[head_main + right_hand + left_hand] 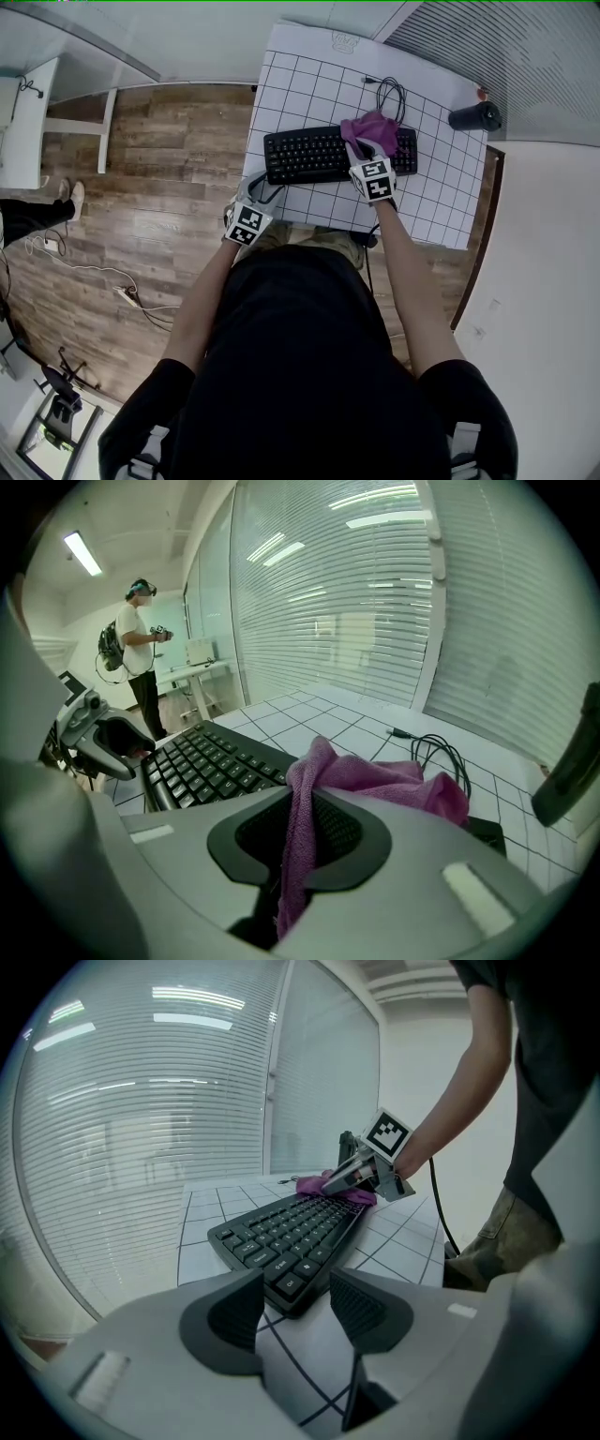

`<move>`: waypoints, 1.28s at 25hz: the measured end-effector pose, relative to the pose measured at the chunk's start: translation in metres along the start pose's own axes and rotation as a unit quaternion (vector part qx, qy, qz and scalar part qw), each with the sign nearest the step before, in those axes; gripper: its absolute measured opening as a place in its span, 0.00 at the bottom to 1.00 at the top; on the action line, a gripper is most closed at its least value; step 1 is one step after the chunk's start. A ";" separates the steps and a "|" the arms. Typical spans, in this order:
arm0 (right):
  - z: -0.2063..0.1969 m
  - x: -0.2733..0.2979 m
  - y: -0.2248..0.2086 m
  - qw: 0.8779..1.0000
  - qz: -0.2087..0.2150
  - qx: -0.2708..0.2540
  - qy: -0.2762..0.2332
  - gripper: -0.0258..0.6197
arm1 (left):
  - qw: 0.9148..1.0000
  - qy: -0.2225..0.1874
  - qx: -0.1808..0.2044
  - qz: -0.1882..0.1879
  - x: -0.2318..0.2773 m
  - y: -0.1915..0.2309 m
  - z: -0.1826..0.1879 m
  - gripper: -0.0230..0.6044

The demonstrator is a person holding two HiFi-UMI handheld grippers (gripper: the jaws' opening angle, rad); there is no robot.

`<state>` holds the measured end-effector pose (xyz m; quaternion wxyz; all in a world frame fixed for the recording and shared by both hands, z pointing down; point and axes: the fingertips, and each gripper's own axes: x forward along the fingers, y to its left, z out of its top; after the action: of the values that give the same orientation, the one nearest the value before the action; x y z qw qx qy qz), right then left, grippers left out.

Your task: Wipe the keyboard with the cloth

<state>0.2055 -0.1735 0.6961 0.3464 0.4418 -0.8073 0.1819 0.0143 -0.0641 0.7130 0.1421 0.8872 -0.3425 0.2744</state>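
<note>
The keyboard (319, 155) is a black plastic slab with low square keys. It lies across the upper middle of the head view on a white tabletop (309, 75) ruled with a thin black grid. The key legends are white. Most are too small to read, though in the left gripper view the nearest corner key looks like "Ctrl". A small printed mark at the top edge of the tabletop cannot be read.

The cloth (370, 129) is a soft purple terry rag, bunched into folds on the right end of the keyboard. The right gripper (364, 155) has its jaws closed on it. In the right gripper view a hanging fold of the cloth (375, 780) is pinched between the dark ribbed pads (342, 832), and the rest is heaped beyond the grey plastic shell.

The left gripper (261, 190) sits at the lower left corner of the keyboard. In its own view the jaws (295, 1307) stand wide apart and grip nothing, and the corner of the keyboard (291, 1237) lies just past the tips. Each gripper carries a cube of black-and-white square markers.

A thin black cable (389, 94) is looped above the cloth, and a matte black cylinder (473, 116) lies at the upper right corner of the tabletop. At left is a brown wood-plank floor (159, 159). Pale slatted blinds (375, 592) fill the background of the right gripper view, and a person (141, 649) stands at its upper left.
</note>
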 end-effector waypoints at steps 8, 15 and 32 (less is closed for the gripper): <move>0.001 0.001 0.002 1.000 0.003 -0.009 0.002 0.13 | 1.000 0.001 0.000 0.001 0.001 0.000 -0.001 0.35; 0.002 0.003 0.008 1.000 0.008 -0.020 0.003 0.13 | 1.000 -0.001 0.003 0.001 0.001 -0.001 -0.001 0.36; 0.019 0.017 0.055 0.994 0.061 -0.088 -0.002 0.13 | 1.000 -0.001 0.006 -0.002 0.001 -0.002 0.000 0.37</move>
<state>0.1454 -0.1643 0.6959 0.3708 0.3600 -0.8461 0.1303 0.0161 -0.0624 0.7136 0.1371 0.8888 -0.3397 0.2753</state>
